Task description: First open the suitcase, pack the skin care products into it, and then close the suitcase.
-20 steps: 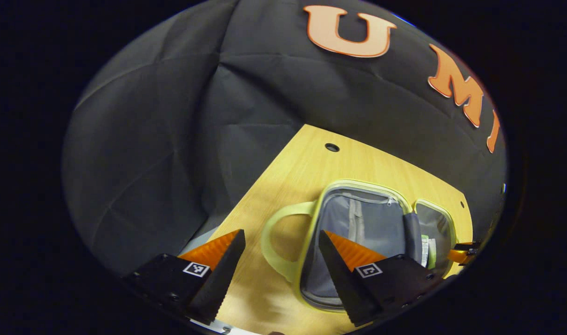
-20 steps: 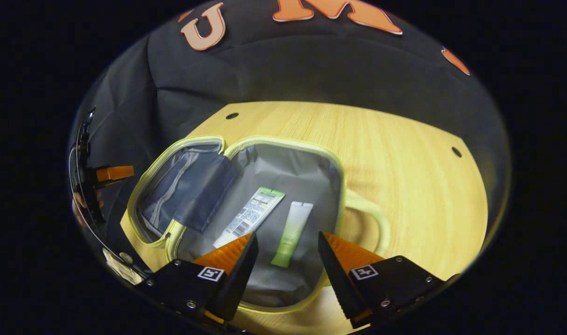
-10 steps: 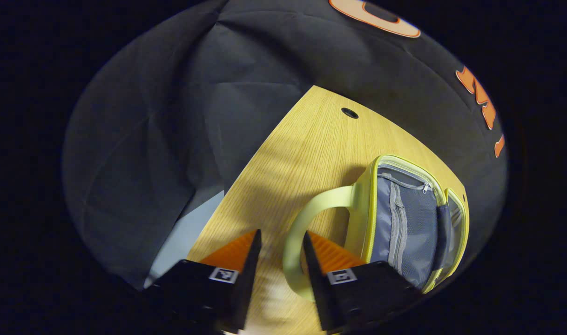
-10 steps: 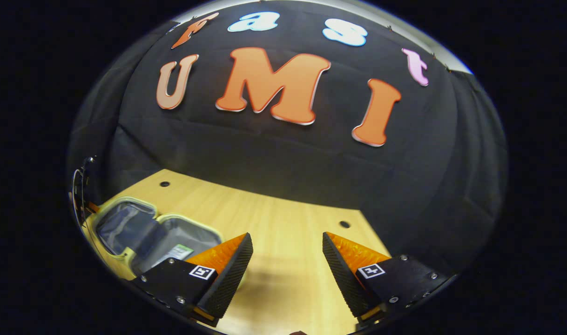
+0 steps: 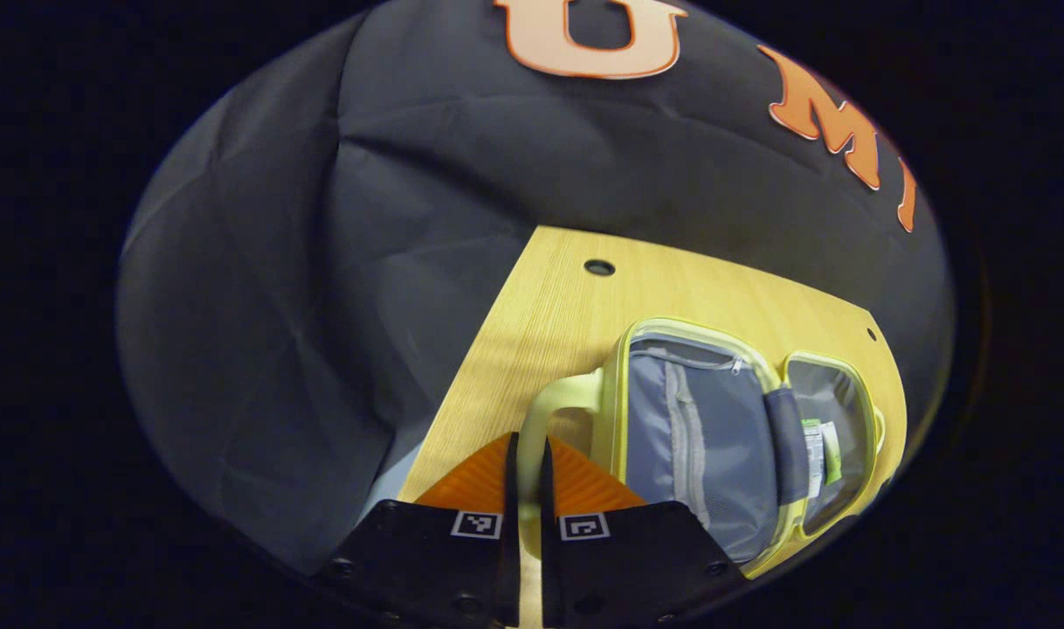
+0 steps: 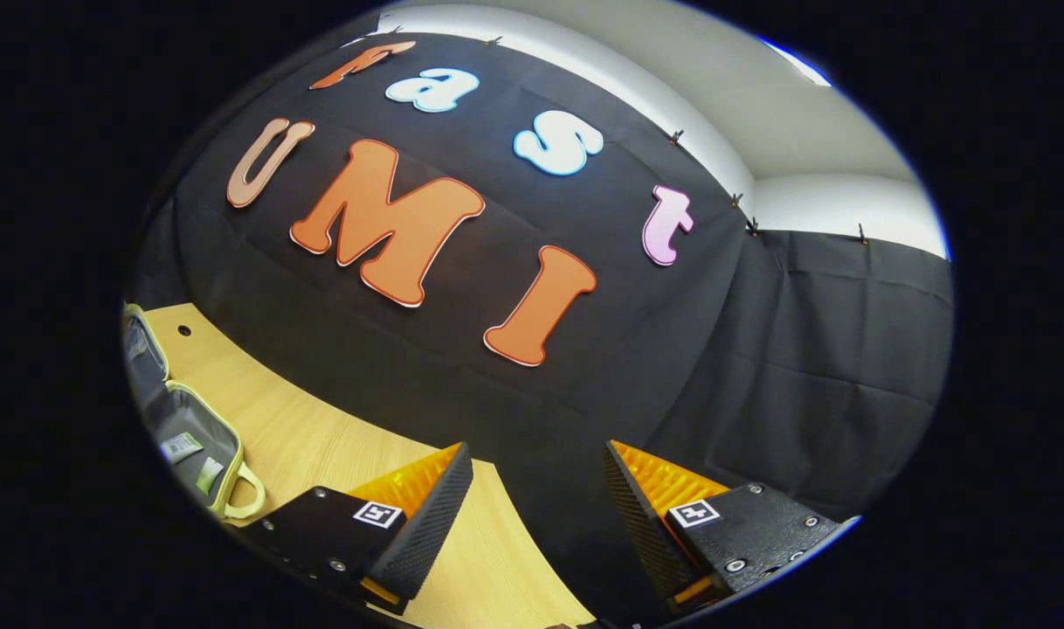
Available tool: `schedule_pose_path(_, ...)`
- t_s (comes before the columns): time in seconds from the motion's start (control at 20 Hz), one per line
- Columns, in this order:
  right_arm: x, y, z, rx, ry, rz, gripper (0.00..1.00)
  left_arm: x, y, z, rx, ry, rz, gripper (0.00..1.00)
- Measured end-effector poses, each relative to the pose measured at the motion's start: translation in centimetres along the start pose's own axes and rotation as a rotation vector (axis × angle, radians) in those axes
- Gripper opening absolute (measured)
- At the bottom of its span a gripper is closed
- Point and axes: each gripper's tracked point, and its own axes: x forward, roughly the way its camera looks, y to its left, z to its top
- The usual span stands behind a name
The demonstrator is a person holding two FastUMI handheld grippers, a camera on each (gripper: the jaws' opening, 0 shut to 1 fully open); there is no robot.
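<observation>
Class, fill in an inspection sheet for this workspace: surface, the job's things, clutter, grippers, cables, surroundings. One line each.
Surface: wooden table with small round holes near its far edge.
Job's things: suitcase lies open, both halves flat on the table; skin care tubes rest in the far half; a zipped mesh pocket lines the near half.
Clutter: nothing seen.
Grippers: left gripper is shut on the suitcase handle; right gripper is open, holding nothing, over the table edge away from the suitcase.
Cables: nothing seen.
Surroundings: black cloth wall behind the table; a pale wall strip above it.
</observation>
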Motion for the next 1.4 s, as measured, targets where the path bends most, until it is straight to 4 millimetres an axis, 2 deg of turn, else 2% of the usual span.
schedule_pose_path(0.1, -0.1, 2.4, -0.3, 0.013, 0.001, 0.063, 0.95, -3.8, -1.4, 3.5, 0.000, -0.088, -0.022, 0.10)
schedule_pose_path(0.15, -0.3, 4.0, 0.2, 0.030, -0.019, 0.111, 0.95, -5.9, -2.8, 5.5, -0.008, -0.137, -0.040, 0.09)
schedule_pose_path(0.35, -0.6, 8.3, 1.2, 0.073, -0.079, 0.234, 0.95, -11.1, -8.8, 9.3, -0.035, -0.239, -0.113, 0.09)
schedule_pose_path(0.45, -1.3, 10.7, 1.8, 0.137, -0.087, 0.324, 0.95, -14.1, -12.9, 11.0, -0.055, -0.285, -0.168, 0.09)
schedule_pose_path(0.6, -1.7, 12.6, 2.4, 0.162, -0.112, 0.388, 0.95, -16.7, -18.8, 12.4, -0.046, -0.331, -0.255, 0.09)
schedule_pose_path(0.75, -1.8, 13.4, 1.9, 0.179, -0.126, 0.438, 0.95, -17.9, -25.8, 12.4, -0.101, -0.333, -0.371, 0.10)
schedule_pose_path(0.8, -1.7, 13.6, 1.4, 0.184, -0.118, 0.452, 0.95, -18.3, -27.6, 12.3, -0.086, -0.344, -0.365, 0.09)
schedule_pose_path(0.95, -0.8, 13.0, 0.7, 0.199, -0.113, 0.463, 0.95, -19.0, -32.3, 11.3, -0.144, -0.324, -0.458, 0.10)
schedule_pose_path(1.1, -0.1, 12.4, -0.4, 0.222, -0.099, 0.471, 0.95, -18.7, -36.5, 9.7, -0.118, -0.304, -0.488, 0.07)
schedule_pose_path(1.2, 0.1, 12.1, -1.4, 0.224, -0.089, 0.475, 0.95, -18.5, -39.6, 8.3, -0.106, -0.274, -0.529, 0.09)
schedule_pose_path(1.4, 0.1, 12.1, -3.0, 0.249, -0.065, 0.506, 0.95, -16.3, -46.2, 3.2, -0.065, -0.141, -0.575, 0.10)
